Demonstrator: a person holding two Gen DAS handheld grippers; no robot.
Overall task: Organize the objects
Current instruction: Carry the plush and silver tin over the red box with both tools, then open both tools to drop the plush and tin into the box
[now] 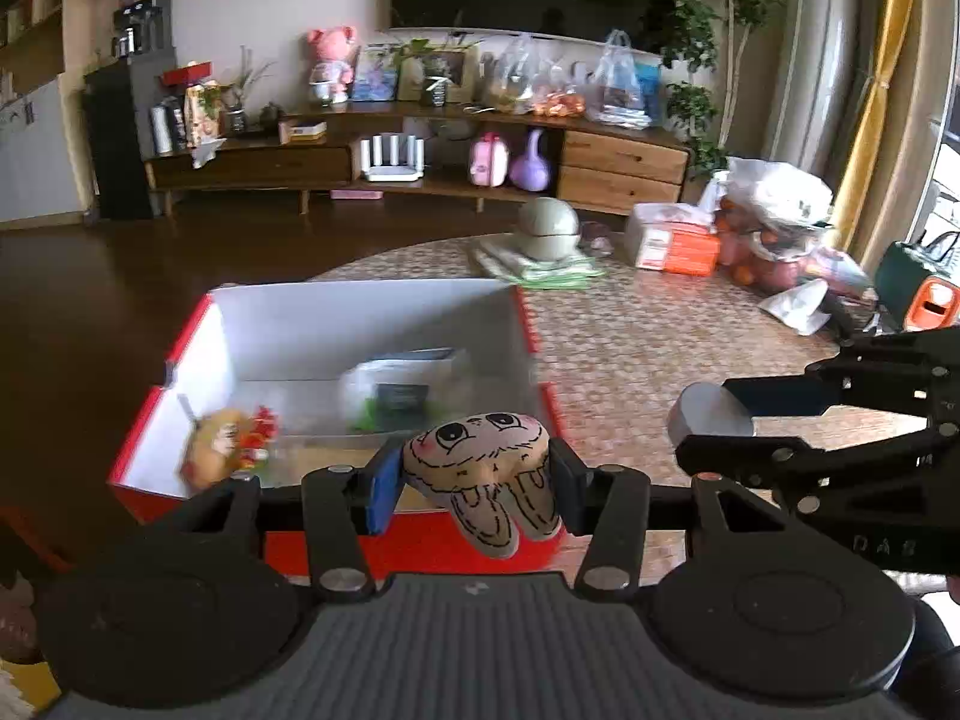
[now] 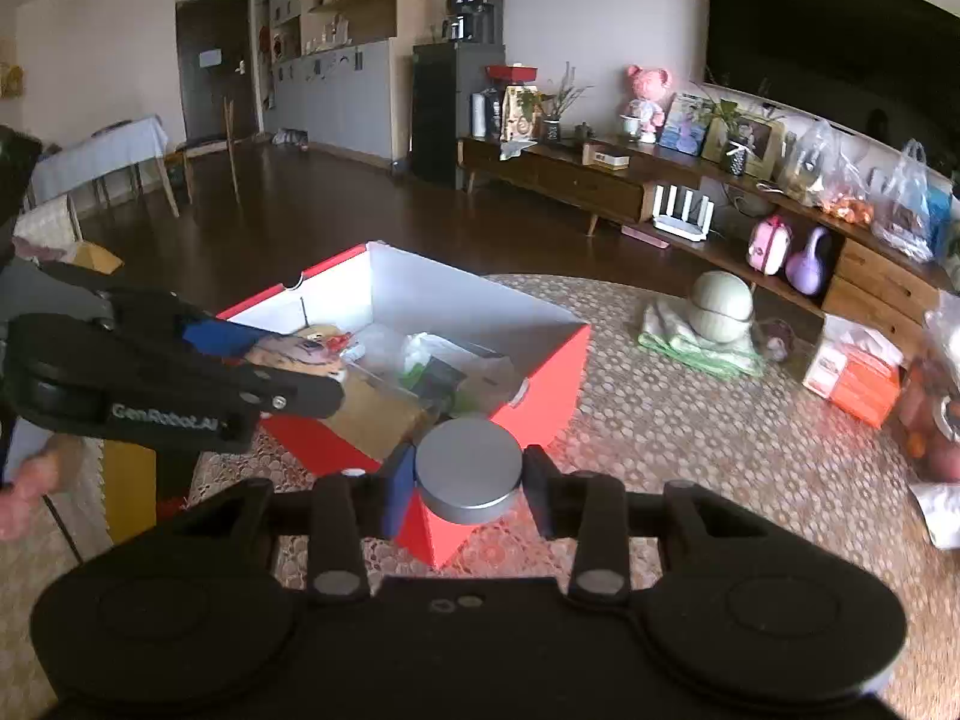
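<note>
A red box (image 1: 372, 312) with a white inside stands on the table and holds a plastic-wrapped packet (image 1: 399, 387) and a small yellow-red toy (image 1: 231, 441). My left gripper (image 1: 474, 474) is shut on a beige plush rabbit (image 1: 480, 456), held above the box's near wall. In the right wrist view that gripper (image 2: 300, 366) hangs over the box's left side (image 2: 336, 267). My right gripper (image 2: 468, 480) is shut on a grey round tin (image 2: 468, 468), just above the box's near corner; the tin (image 1: 708, 414) shows to the right of the box in the left wrist view.
The woven table mat (image 1: 630, 348) carries a green round pot (image 1: 549, 228) on folded cloth, an orange-white pack (image 1: 672, 243) and plastic bags of fruit (image 1: 774, 228). A low wooden TV cabinet (image 1: 420, 162) lines the far wall. A hand (image 2: 24, 492) shows at the left edge.
</note>
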